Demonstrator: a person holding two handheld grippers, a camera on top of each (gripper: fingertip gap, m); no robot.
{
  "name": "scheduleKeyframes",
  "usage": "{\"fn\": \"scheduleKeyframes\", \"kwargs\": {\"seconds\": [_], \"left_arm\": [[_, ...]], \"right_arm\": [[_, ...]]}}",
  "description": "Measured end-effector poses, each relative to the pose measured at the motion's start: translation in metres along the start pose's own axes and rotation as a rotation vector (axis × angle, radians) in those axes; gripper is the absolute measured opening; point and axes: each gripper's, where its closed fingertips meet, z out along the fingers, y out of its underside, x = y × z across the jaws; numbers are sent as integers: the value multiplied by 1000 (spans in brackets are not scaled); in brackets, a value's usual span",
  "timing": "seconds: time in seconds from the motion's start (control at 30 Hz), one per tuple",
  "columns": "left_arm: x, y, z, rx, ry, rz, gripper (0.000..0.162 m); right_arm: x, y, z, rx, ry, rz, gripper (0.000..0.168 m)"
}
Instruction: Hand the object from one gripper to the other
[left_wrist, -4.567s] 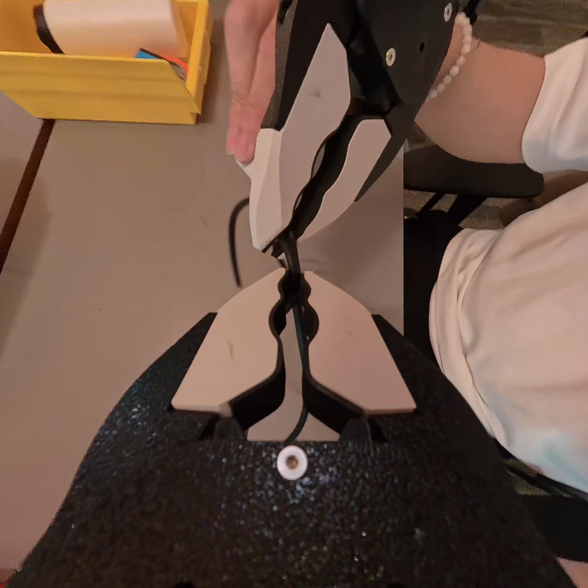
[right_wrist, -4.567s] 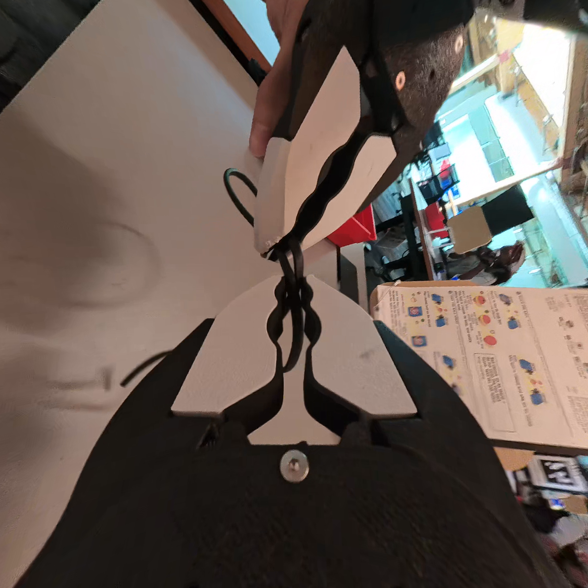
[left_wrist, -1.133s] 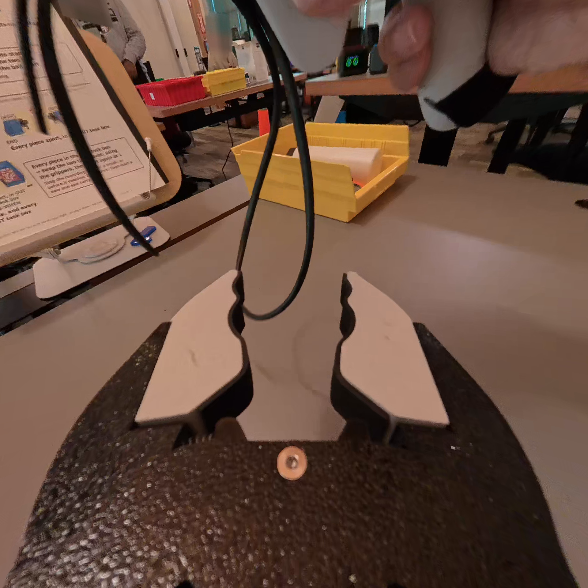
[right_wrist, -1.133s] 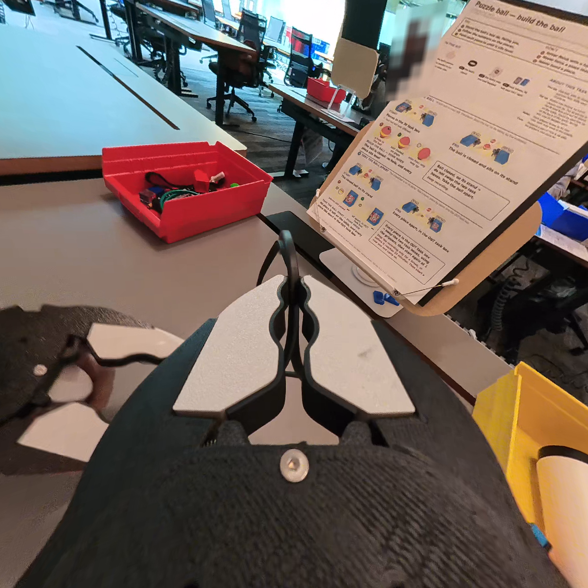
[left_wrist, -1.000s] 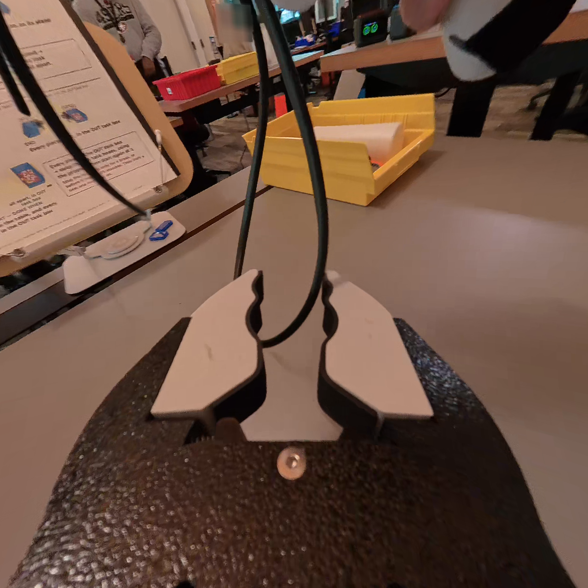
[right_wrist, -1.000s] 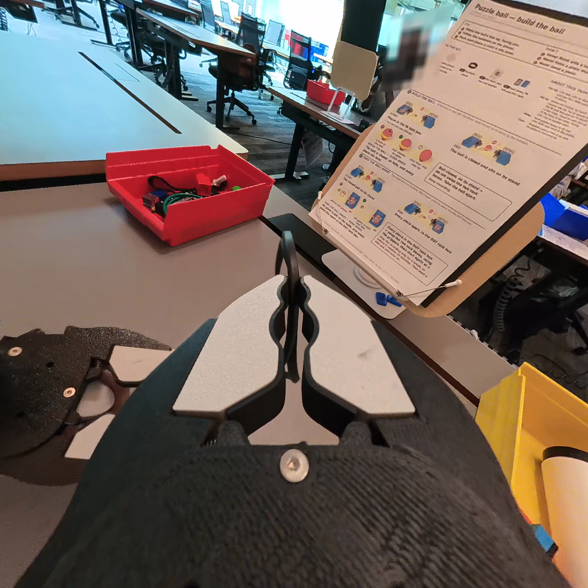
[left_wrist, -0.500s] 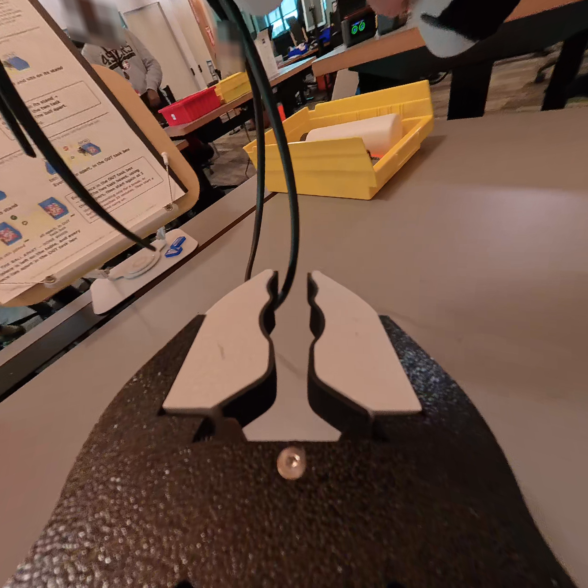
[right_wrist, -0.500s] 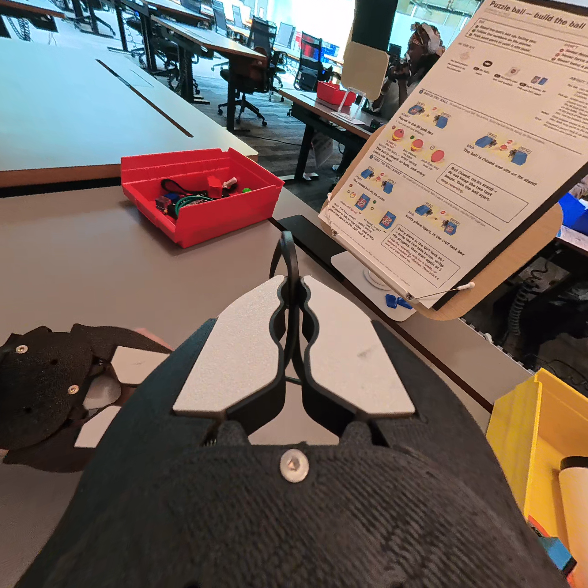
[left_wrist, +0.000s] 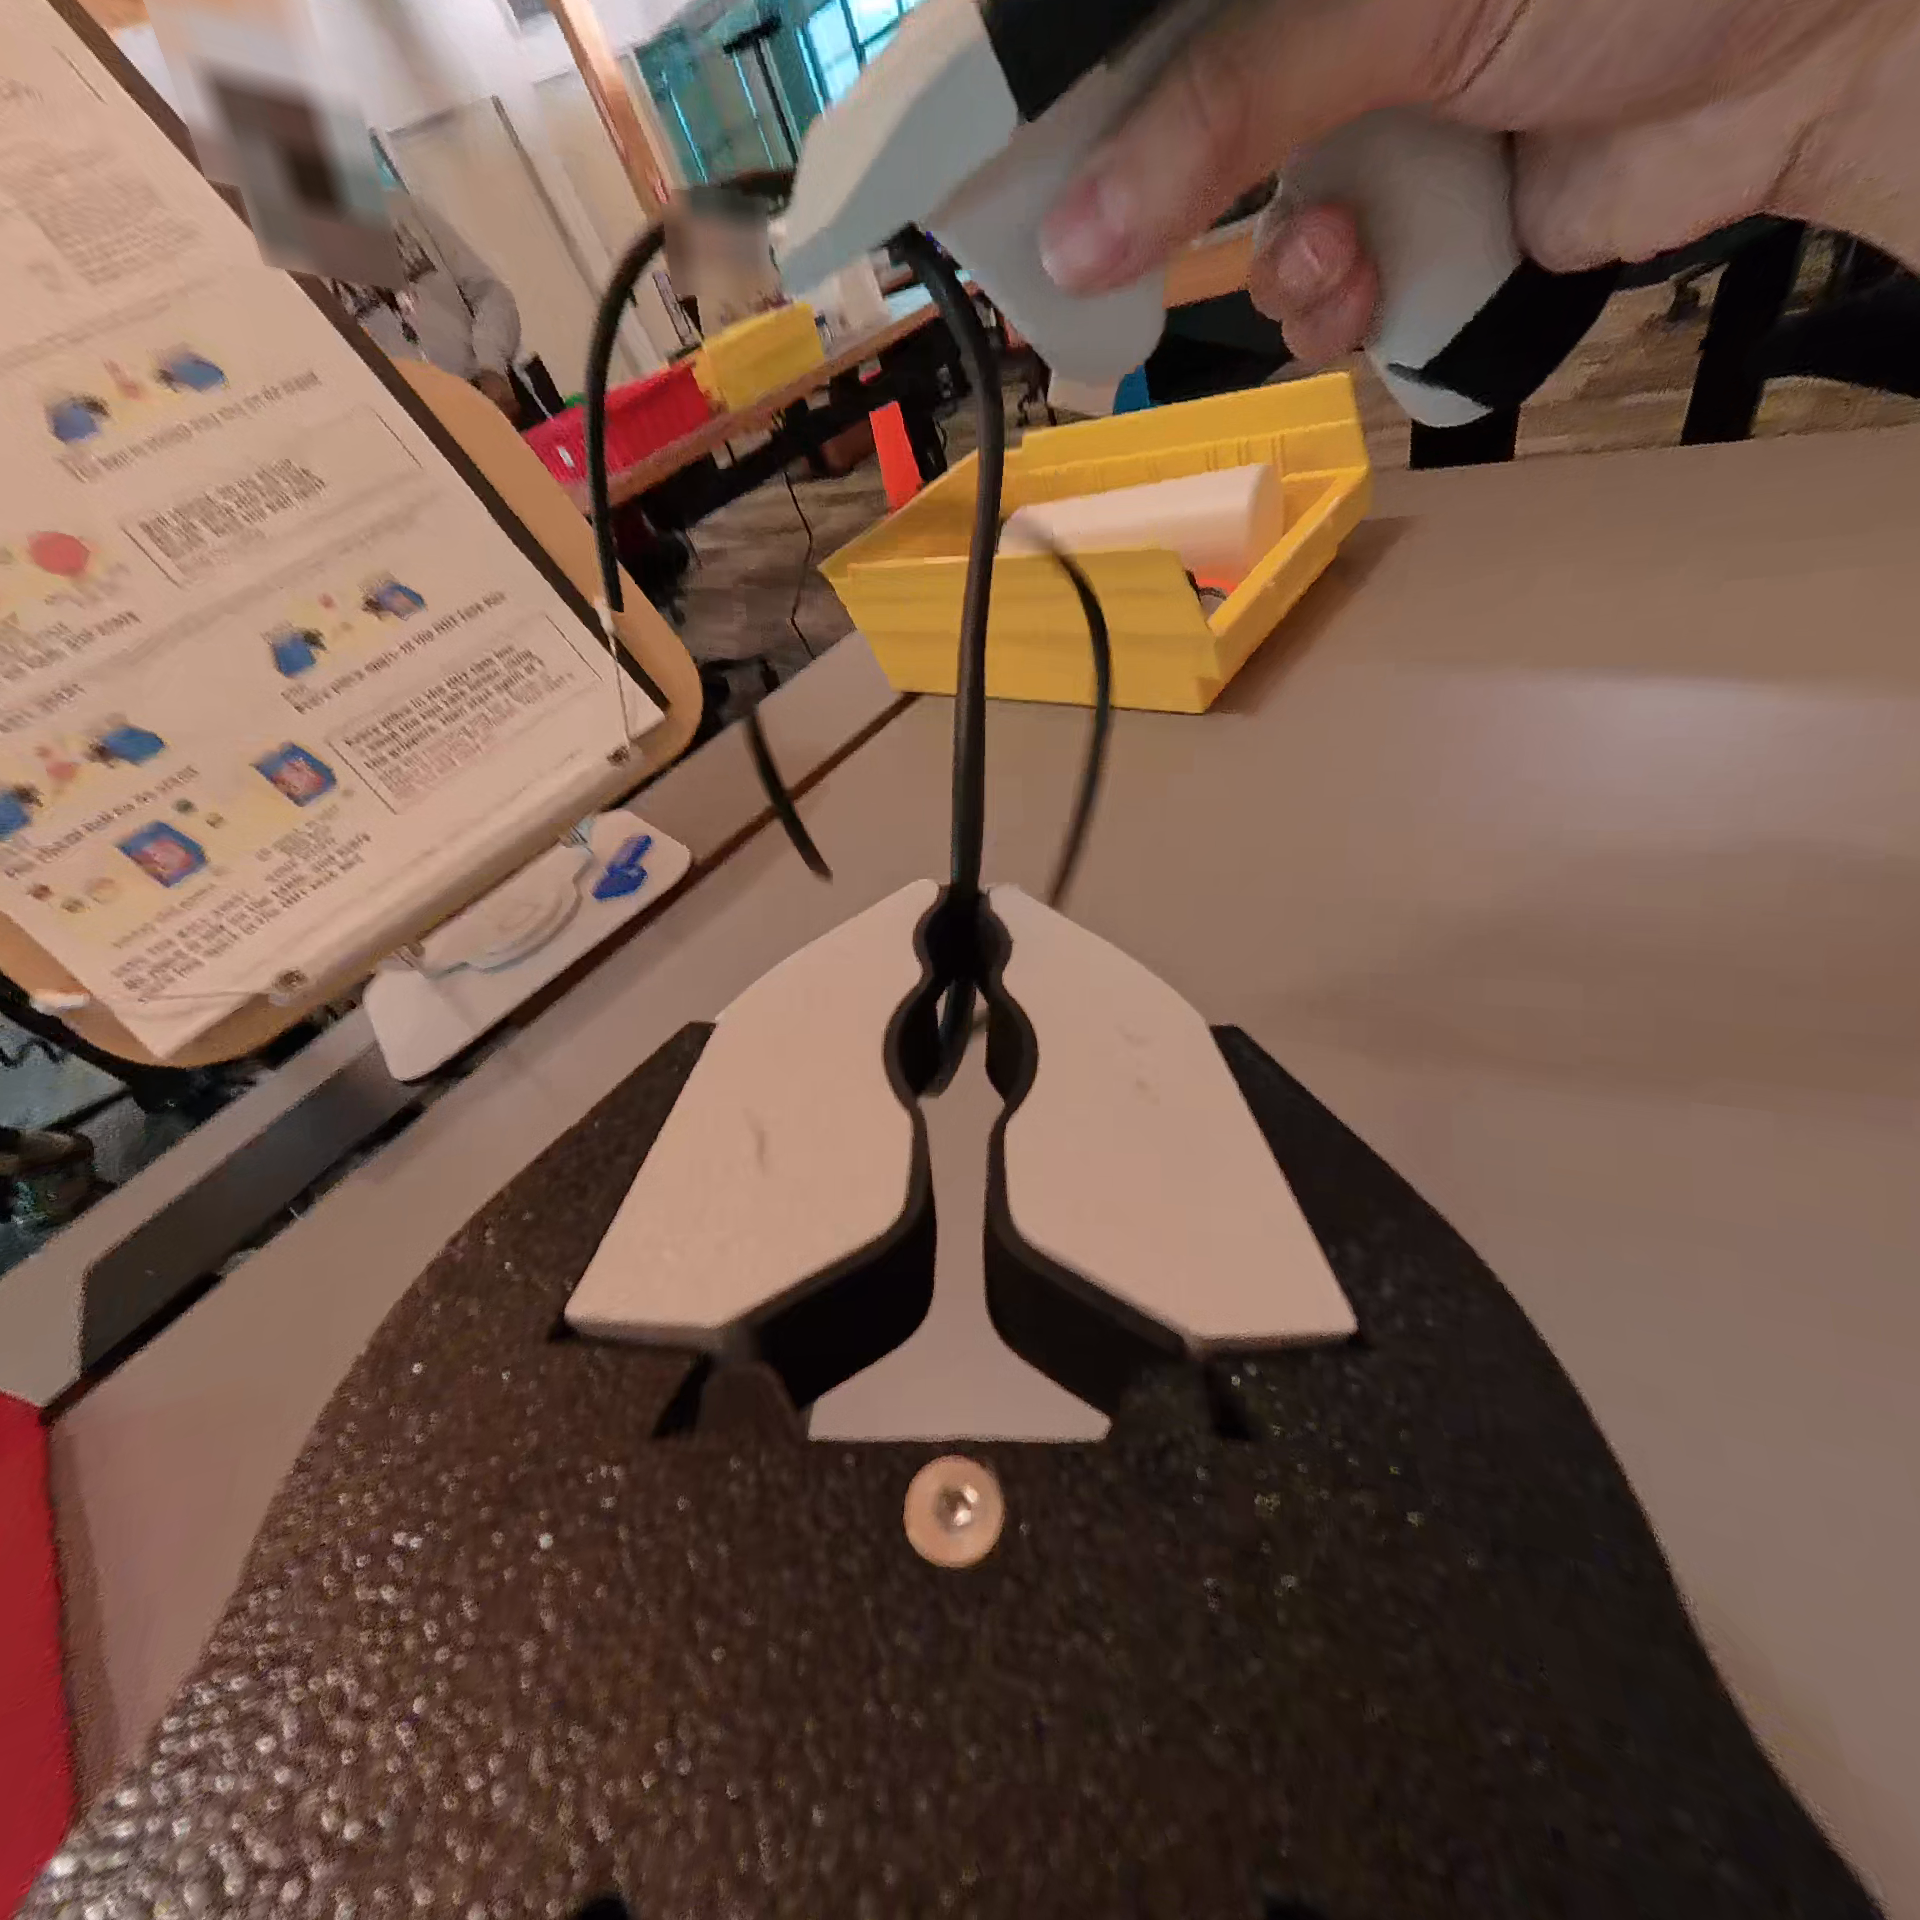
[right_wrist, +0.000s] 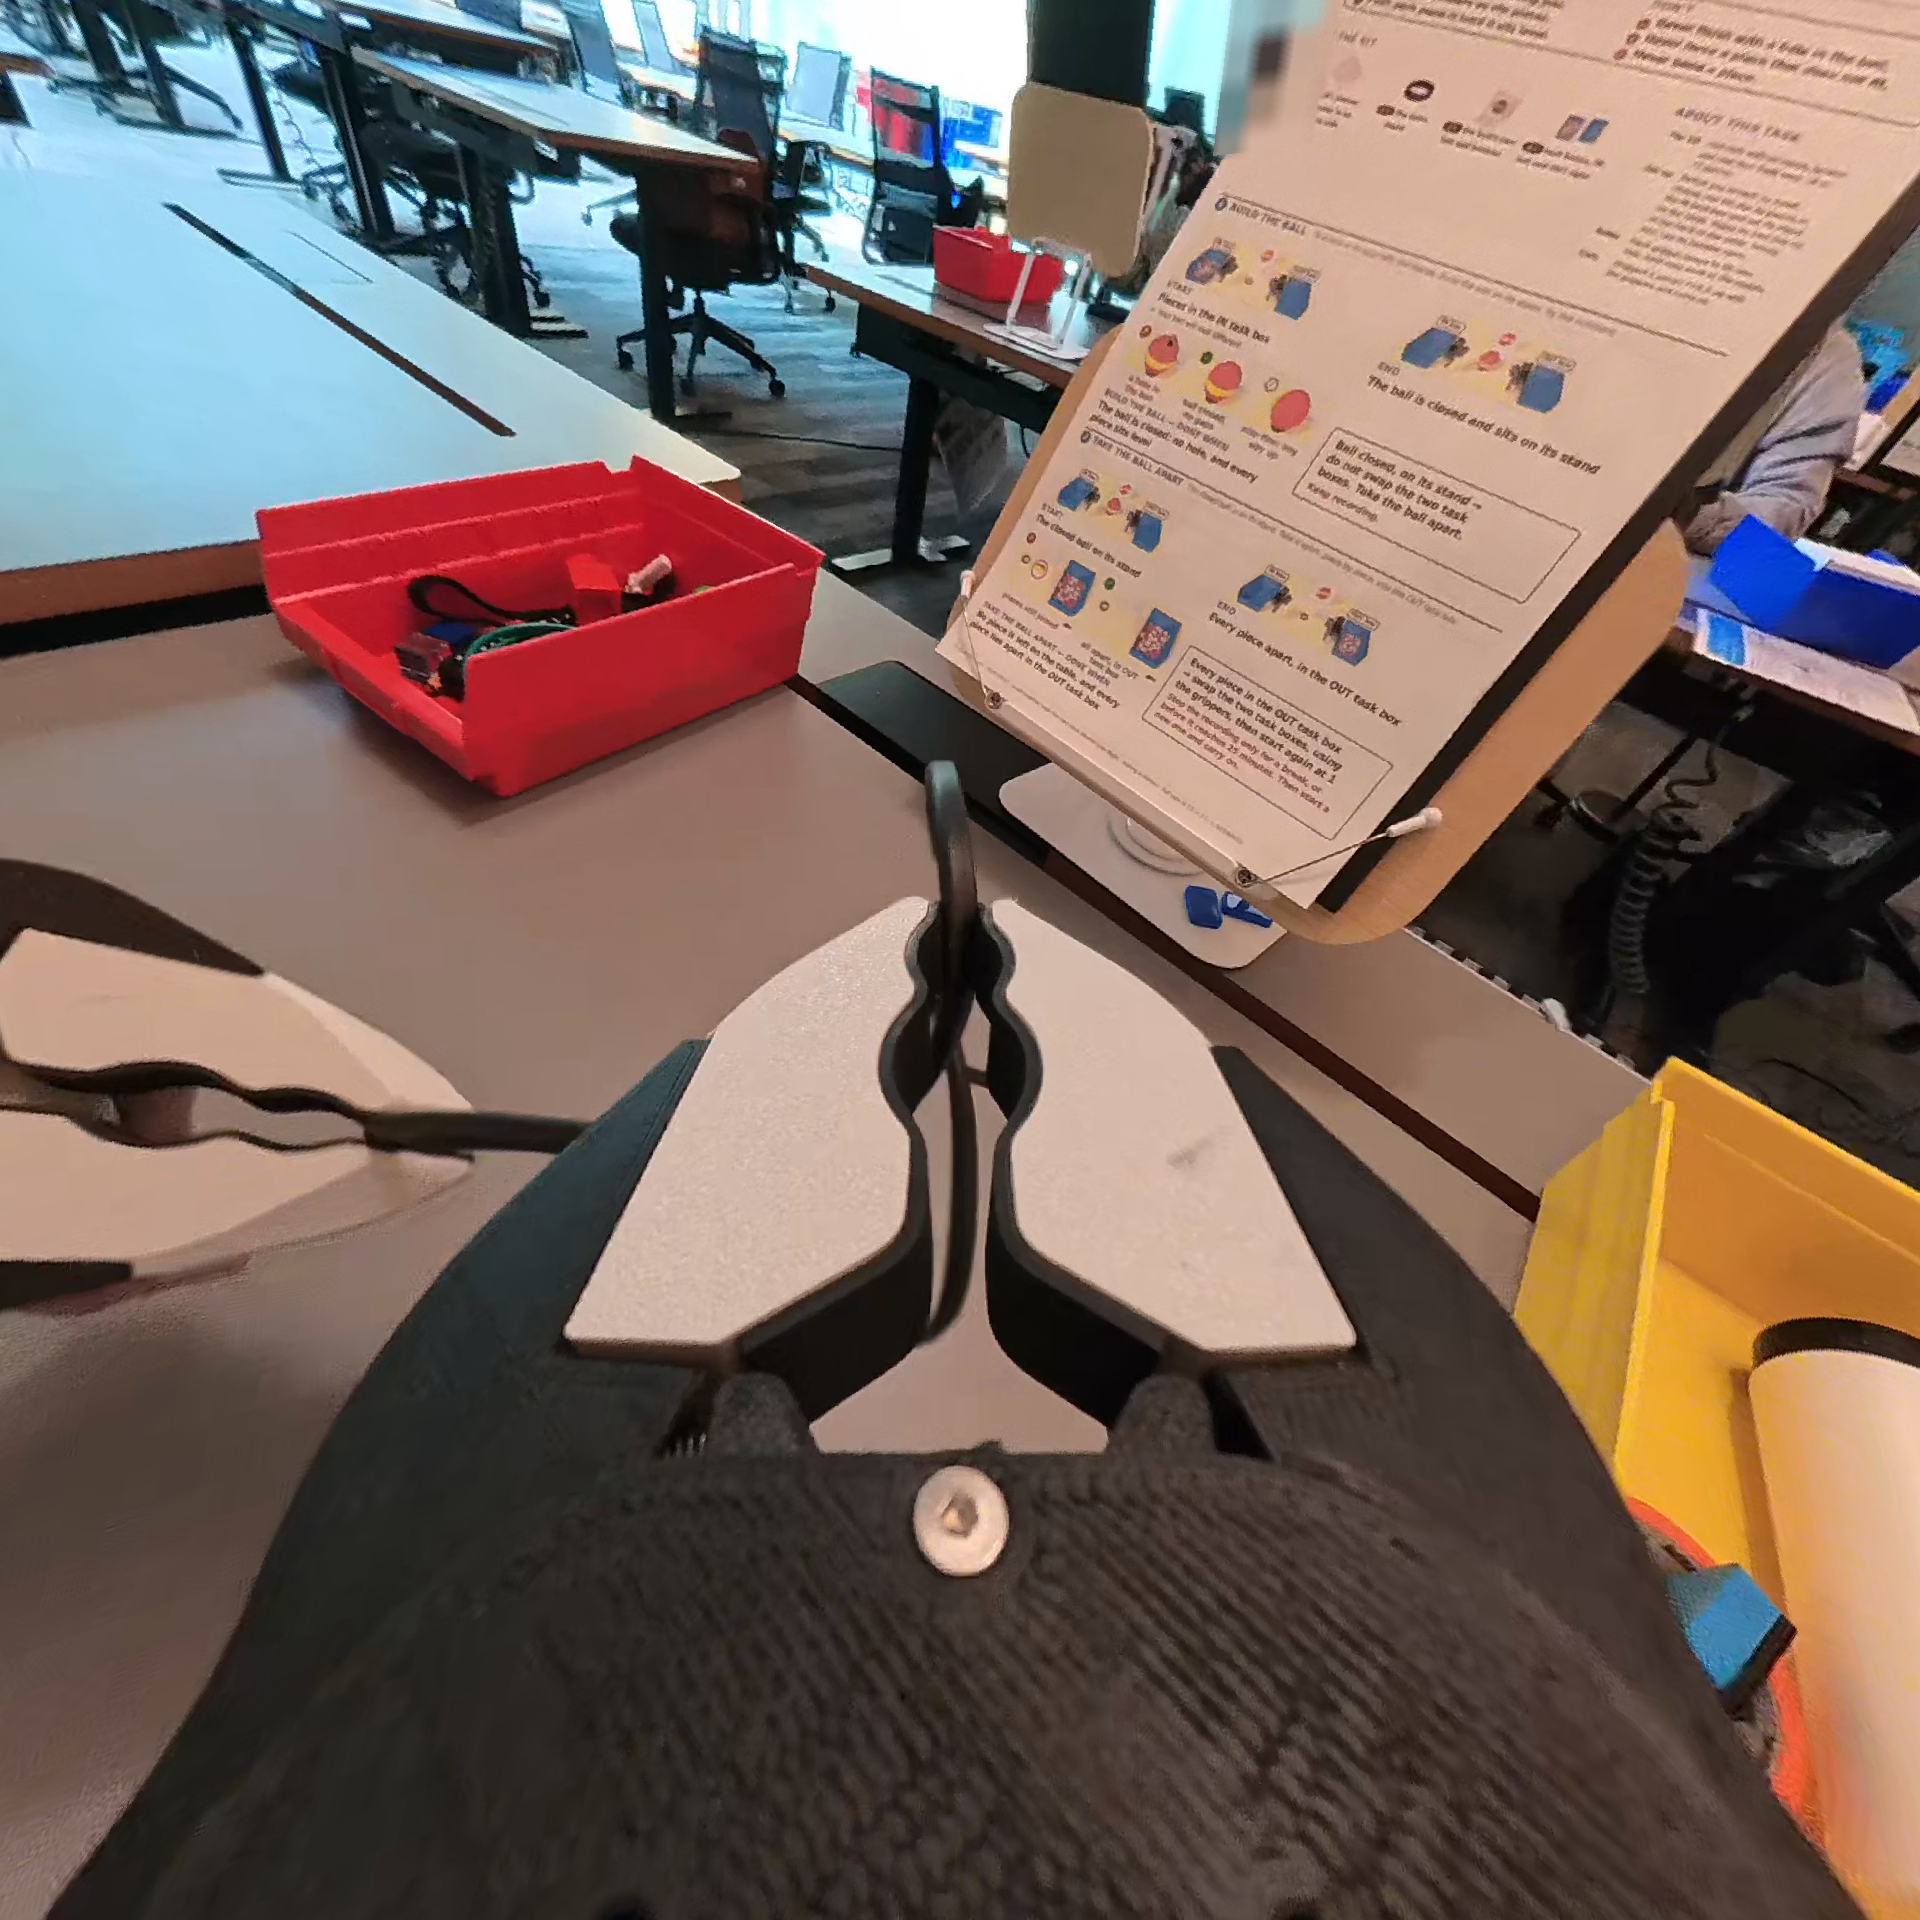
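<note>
- Across the grey counter (right_wrist: 436, 935), largest first: a tilted instruction board (right_wrist: 1382, 488) on a stand carries printed text and small pictures.
- Left sits a red bin (right_wrist: 540, 613) of small parts; right, a yellow bin (left_wrist: 1122, 582) with a white cylinder.
- Left gripper (left_wrist: 961, 914) has its jaws closed on a black cord (left_wrist: 971, 623), which rises near-vertically to the right one.
- Right gripper (right_wrist: 956, 935) has its jaws clamped on the same cord, looping past the tips.

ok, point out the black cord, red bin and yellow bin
black cord (left_wrist: 971, 665), left wrist view, upright stretch above the jaws
red bin (right_wrist: 634, 696), right wrist view, front wall
yellow bin (left_wrist: 1029, 644), left wrist view, front wall
</note>
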Motion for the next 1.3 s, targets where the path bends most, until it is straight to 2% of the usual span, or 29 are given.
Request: {"fn": "scheduleKeyframes", "kwargs": {"seconds": [0.13,0.37,0.43,0.47,0.57,0.67,0.7,0.73,0.83,0.93,0.97,1.07,1.17,1.27,1.3], "left_arm": [[-2,-9,-8,34,12,28,2],[-2,-24,-16,69,99,-102,3],[-8,-27,-17,31,116,-158,2],[-14,-30,-18,11,120,-193,2],[-27,-45,-24,-36,171,-297,3],[-42,-66,-27,-60,218,-371,3],[-49,-73,-26,-66,213,-387,3],[-55,-78,-26,-72,213,-399,3],[-66,-103,-23,-33,244,-463,3],[-72,-123,-20,2,256,-492,3],[-72,-128,-18,10,258,-493,3],[-70,-143,-16,39,272,-503,3],[-66,-155,-17,67,301,-513,3],[-67,-162,-20,87,300,-511,3],[-69,-163,-21,86,291,-504,3]], "right_arm": [[2,-1,-2,-1,-5,3,5],[3,9,0,-16,-12,1,5],[-3,9,-3,0,-77,1,5],[-7,5,-7,29,-119,6,12],[-14,-12,-25,125,-202,-14,50],[-21,-19,-41,160,-170,-132,78],[-24,-20,-45,174,-137,-157,81],[-31,-20,-48,188,-125,-172,80],[-72,-14,-48,233,-173,-189,63],[-104,-4,-28,256,-199,-174,45],[-110,0,-20,246,-195,-155,46],[-107,-5,-2,265,-118,-109,45],[-107,-26,2,360,-135,-48,34],[-100,-31,8,352,-113,-53,5],[-102,-32,7,358,-133,-57,5]]}}
